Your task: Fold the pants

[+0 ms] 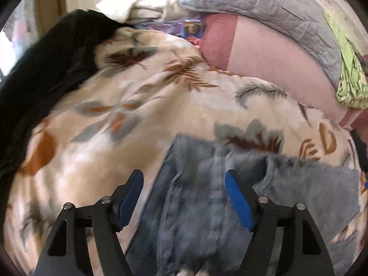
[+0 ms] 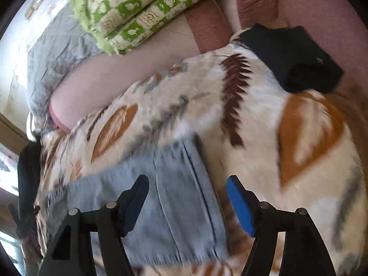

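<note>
Light blue denim pants [image 1: 207, 207] lie on a cream blanket with a leaf print [image 1: 138, 115]. In the left wrist view my left gripper [image 1: 184, 177] is open above the pants, its blue pads [image 1: 239, 204] apart with denim showing between them. In the right wrist view the pants [image 2: 174, 207] lie flat with a seam running down them. My right gripper [image 2: 187, 181] is open above their right edge and holds nothing. Both views are blurred.
A black garment [image 1: 46, 73] lies at the blanket's left side. Another black item [image 2: 294, 59] sits at its far right. A pink pillow [image 1: 276, 57], a grey quilt [image 1: 264, 4] and a green patterned cushion [image 2: 138, 9] lie behind the blanket.
</note>
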### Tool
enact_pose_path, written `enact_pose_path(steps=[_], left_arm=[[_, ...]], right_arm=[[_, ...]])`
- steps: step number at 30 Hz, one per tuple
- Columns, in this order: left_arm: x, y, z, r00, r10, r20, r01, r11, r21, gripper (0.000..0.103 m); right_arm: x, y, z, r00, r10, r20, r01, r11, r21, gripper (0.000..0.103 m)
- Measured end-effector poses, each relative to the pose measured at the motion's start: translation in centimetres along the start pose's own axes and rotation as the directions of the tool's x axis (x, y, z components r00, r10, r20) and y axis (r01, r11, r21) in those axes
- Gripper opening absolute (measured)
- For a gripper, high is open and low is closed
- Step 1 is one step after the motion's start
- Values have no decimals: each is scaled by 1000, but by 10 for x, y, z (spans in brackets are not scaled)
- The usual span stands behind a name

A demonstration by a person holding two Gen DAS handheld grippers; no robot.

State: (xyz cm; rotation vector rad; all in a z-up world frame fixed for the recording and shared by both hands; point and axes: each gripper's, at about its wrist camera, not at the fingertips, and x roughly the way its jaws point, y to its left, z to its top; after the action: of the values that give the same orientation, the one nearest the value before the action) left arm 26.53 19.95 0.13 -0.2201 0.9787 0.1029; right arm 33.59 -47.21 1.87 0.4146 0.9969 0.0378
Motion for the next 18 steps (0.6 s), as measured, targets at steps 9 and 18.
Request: enact_pose_path(steps=[9,18], left_arm=[[64,-2,31,994,-19,-111,6,993,-115,48],[77,-13,39,989,62,-136,-68,997,-41,2]], right_arm=[[61,16,17,993,-79,-86,74,996,-58,61],[62,20,25,987,-129,-95,120,988,-102,21]])
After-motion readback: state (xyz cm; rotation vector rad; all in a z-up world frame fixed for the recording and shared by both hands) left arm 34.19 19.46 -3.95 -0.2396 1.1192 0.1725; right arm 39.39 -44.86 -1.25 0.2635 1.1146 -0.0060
